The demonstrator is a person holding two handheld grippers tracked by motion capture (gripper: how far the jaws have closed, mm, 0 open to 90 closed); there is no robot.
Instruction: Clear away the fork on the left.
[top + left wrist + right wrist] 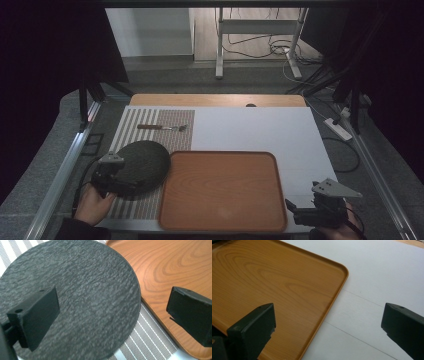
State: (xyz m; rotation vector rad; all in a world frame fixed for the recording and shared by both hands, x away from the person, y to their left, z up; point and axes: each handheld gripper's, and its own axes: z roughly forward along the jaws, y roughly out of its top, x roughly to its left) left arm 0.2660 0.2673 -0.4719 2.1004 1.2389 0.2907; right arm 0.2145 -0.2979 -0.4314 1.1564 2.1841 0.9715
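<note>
Left gripper [116, 176] hovering at the near-left edge of the dark round plate [145, 164]

Its jaws are standing apart, unclamped; the plate is lying on the striped mat [150, 125], right beside the wooden tray [225, 190]; right gripper [300, 212] is waiting open, farther off.

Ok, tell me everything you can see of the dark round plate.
The plate is a flat, thin disc, dark grey with a rough slate-like grain. It lies flat on the striped mat, its right edge close beside the tray; whether they touch is unclear. The left gripper hovers over its near edge, jaws open, one over the plate, one over the tray. Nothing lies on it.
</note>
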